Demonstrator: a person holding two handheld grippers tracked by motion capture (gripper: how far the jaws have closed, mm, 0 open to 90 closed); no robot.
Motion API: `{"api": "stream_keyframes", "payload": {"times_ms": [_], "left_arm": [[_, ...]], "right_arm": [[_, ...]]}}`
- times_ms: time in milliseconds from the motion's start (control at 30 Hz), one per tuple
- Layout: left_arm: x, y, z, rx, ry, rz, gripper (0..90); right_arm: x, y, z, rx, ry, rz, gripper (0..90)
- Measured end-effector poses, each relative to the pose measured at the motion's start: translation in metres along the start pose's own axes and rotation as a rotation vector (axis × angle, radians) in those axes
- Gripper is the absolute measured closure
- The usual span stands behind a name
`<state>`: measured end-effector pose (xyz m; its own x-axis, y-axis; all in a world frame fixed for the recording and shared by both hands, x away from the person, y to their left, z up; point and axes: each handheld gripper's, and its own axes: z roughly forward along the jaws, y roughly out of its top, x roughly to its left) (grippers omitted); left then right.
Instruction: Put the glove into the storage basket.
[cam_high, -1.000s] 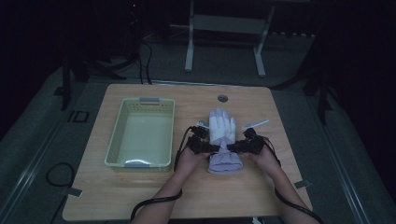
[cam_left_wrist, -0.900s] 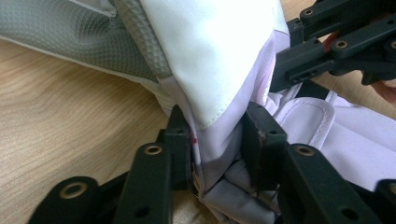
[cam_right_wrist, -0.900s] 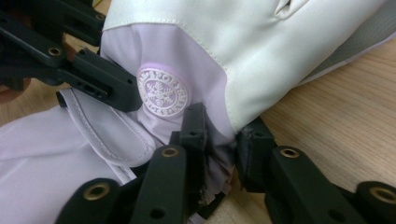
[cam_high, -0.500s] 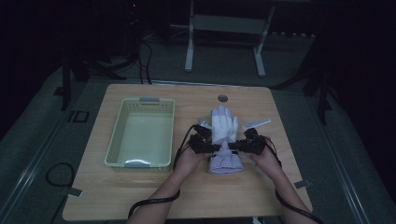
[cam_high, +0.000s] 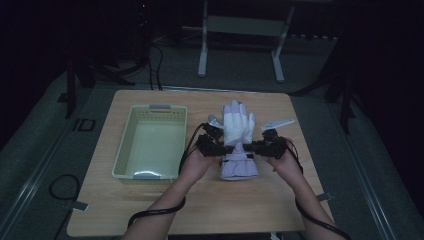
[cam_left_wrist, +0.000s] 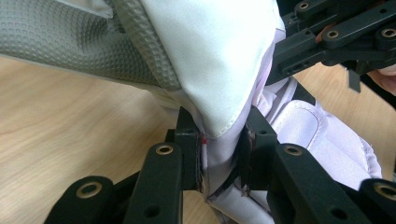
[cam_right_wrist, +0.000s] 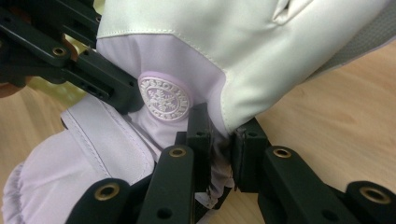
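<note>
Wooden table (cam_high: 150, 210) under me has open room along its near edge and to the right of my hands; on its left part sits a pale green basket (cam_high: 151, 107), just beside my left forearm. A white and lilac glove (cam_high: 238, 137) lies flat near the table's middle, fingers pointing away from me, cuff toward me, well clear of every table edge.

My left hand-held gripper (cam_high: 220, 148) comes in from the glove's left side at the wrist. In the left gripper view its jaws are nearly closed, clenched on a fold of the glove's fabric (cam_left_wrist: 219, 154) where the white part meets the lilac, with the textured grey palm material (cam_left_wrist: 70, 42) above.

My right hand-held gripper (cam_high: 254, 147) meets the glove from the opposite side at the same narrow wrist. In the right gripper view its jaws pinch bunched lilac fabric (cam_right_wrist: 219, 158) just below a round snowflake badge (cam_right_wrist: 164, 99). The two grippers face each other, close together across the wrist.
</note>
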<state>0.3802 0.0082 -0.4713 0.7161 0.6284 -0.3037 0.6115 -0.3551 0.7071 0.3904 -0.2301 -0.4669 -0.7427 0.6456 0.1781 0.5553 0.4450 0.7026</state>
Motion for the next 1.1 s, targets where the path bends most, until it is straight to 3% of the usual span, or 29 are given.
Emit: {"api": "stream_keyframes", "payload": {"times_ms": [100,567,1000,1100], "left_arm": [[0.003,0.004,-0.013,-0.016,0.011,0.000,73.3],[0.029,0.021,-0.064,0.002,0.036,0.013,73.2],[0.049,0.015,-0.104,-0.011,0.079,0.019,73.2],[0.058,0.010,-0.117,-0.014,0.087,0.016,73.1]], "right_arm": [[0.011,0.018,0.000,-0.017,-0.015,-0.020,79.5],[0.036,0.062,0.008,-0.052,-0.012,-0.042,79.5],[0.064,0.095,0.028,-0.052,-0.008,-0.074,79.6],[0.072,0.103,0.036,-0.058,0.014,-0.077,79.6]]}}
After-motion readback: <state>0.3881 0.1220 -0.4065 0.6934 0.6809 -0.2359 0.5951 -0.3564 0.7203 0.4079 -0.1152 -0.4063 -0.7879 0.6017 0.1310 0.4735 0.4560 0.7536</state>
